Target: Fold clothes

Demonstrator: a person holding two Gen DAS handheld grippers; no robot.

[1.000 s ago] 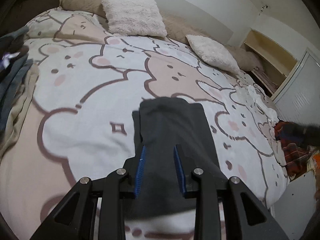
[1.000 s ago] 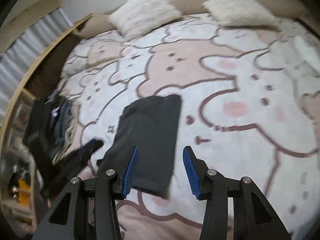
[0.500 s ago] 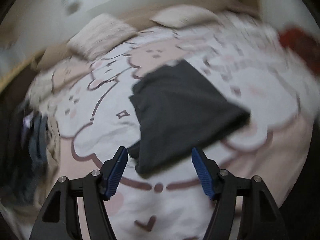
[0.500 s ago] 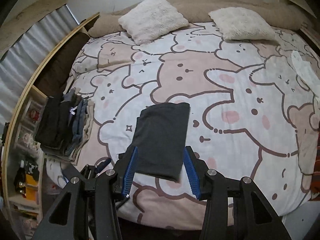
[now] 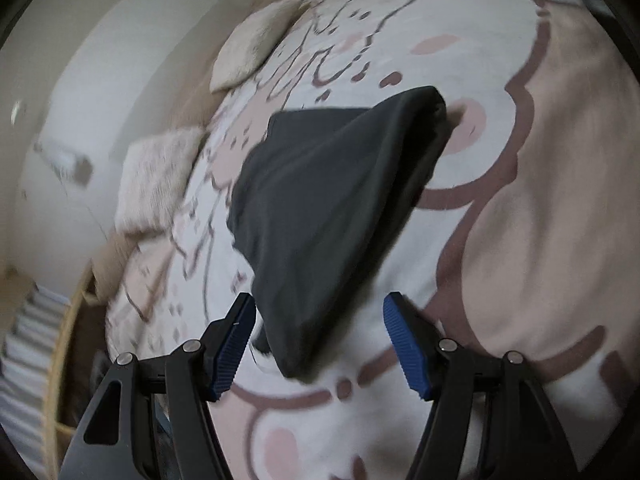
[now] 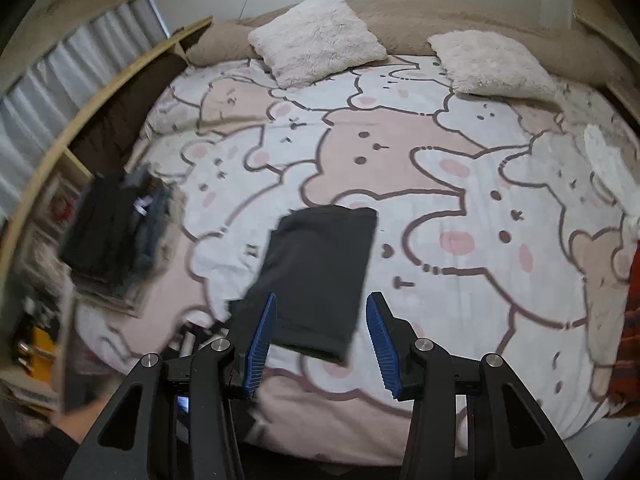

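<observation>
A dark grey garment [image 6: 320, 276] is lying on the bear-print bedspread [image 6: 460, 184], already folded into a compact rectangle with layered edges showing at its near end. It is sitting near the foot edge of the bed, well apart from the two fluffy pillows [image 6: 316, 36] at the head.

The left gripper [image 5: 320, 344] is hovering over the garment's near corner with its fingers spread wide and holding nothing. The right gripper [image 6: 318, 344] is also hanging above the near end with fingers spread, gripping nothing.

At the bed's left edge a stack of dark folded clothes [image 6: 116, 232] is lying, blurred, so single pieces cannot be told apart. At the right edge a white garment [image 6: 608, 164] and a red plaid garment [image 6: 630, 320] are lying loose and look unfolded.

So this piece appears folded; what seems left is moving it to the stack, perhaps after one more fold, and handling the loose garments on the right.
</observation>
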